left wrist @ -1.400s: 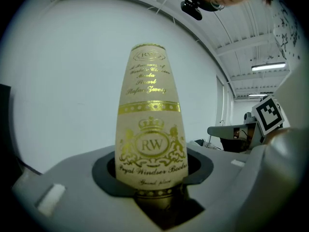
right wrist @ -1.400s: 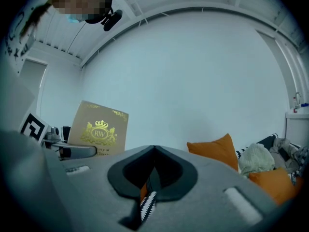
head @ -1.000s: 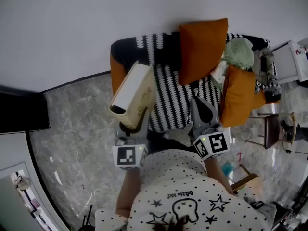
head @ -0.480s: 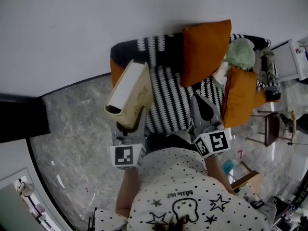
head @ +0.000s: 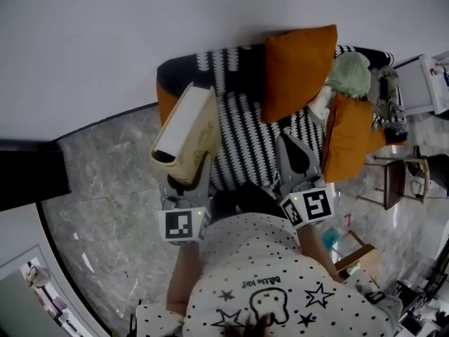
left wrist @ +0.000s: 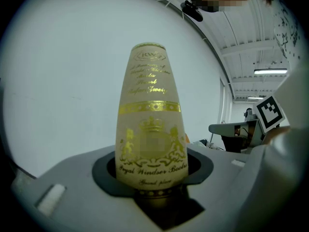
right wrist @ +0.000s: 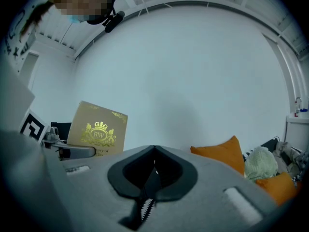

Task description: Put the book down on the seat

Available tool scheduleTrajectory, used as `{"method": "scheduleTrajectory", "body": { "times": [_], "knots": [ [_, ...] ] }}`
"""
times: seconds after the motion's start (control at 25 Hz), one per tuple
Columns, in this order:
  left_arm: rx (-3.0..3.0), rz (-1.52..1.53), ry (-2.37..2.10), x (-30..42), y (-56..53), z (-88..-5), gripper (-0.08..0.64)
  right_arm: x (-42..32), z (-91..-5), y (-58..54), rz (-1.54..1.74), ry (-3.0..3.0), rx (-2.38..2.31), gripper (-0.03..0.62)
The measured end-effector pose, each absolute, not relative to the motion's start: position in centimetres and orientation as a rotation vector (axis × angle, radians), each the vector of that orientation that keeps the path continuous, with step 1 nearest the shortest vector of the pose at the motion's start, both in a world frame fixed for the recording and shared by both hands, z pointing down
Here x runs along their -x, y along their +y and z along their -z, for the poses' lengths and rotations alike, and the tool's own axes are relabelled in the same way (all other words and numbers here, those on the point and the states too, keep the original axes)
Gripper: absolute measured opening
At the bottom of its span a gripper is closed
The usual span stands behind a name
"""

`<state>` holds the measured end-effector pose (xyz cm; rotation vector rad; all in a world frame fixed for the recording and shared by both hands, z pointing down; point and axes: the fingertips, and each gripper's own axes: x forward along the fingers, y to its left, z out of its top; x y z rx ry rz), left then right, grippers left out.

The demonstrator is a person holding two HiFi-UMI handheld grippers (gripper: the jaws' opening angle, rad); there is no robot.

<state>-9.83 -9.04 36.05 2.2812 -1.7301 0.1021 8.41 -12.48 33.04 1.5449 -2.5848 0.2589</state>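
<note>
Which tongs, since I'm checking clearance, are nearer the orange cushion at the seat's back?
Right. Right tongs lie just short of the cushion; left tongs, gripping the book, are farther to its left.

One book [head: 184, 133]; two claws [head: 192, 180] [head: 291, 147]; one seat [head: 242, 128]

I am gripping a thick cream hardcover book [head: 188, 133] in my left gripper [head: 192, 180], its lower end between the jaws and the rest tilting up and away past the tips. A black-and-white striped sofa seat [head: 245, 135] is lying ahead of both grippers. My right gripper [head: 291, 152] is pointing at that seat, carrying nothing. A square orange fabric cushion [head: 298, 69] is leaning beyond it, and a second orange cushion [head: 351, 137] is sitting just to its right.
</note>
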Motion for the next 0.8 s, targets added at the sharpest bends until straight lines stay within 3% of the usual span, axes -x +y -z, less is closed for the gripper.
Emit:
{"method": "scheduleTrajectory", "body": {
  "times": [0.8],
  "knots": [
    [-2.167,-0.135,-1.733,9.6,-6.8,-37.8,0.235,-9.6,-32.7,-14.7,-0.24,-2.637,-1.459,0.0]
  ]
}}
